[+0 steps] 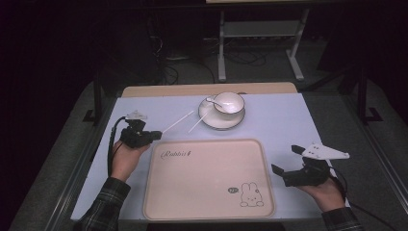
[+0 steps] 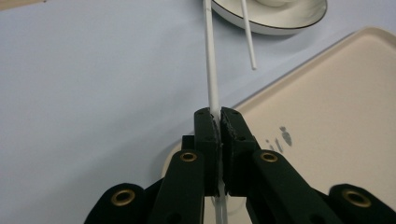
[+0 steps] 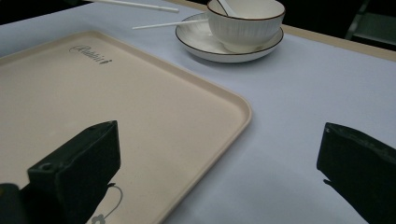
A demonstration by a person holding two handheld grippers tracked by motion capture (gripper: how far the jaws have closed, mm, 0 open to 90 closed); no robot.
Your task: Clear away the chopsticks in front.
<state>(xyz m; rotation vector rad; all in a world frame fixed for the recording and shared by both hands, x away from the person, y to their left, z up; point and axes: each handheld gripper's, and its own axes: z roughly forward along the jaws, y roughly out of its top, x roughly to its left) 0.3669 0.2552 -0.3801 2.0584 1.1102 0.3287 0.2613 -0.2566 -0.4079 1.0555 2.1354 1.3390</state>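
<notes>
My left gripper (image 1: 156,134) (image 2: 220,114) is shut on a thin white chopstick (image 1: 177,121) (image 2: 210,60) that sticks out past its jaws toward the plate. It sits just off the tray's far left corner. A second white chopstick (image 1: 198,122) (image 2: 248,37) leans with its far end on the white plate (image 1: 211,120) (image 2: 280,21). A white bowl (image 1: 229,102) (image 3: 245,23) with a spoon (image 1: 214,102) in it stands on that plate. My right gripper (image 1: 287,160) (image 3: 219,133) is open to the right of the tray, with nothing between its jaws.
A beige tray (image 1: 207,192) (image 3: 140,102) with a rabbit print lies at the front middle of the pale blue table cover (image 1: 284,120). A wooden table edge (image 1: 192,89) runs along the back. Beyond it the floor is dark, with a metal stand (image 1: 260,29).
</notes>
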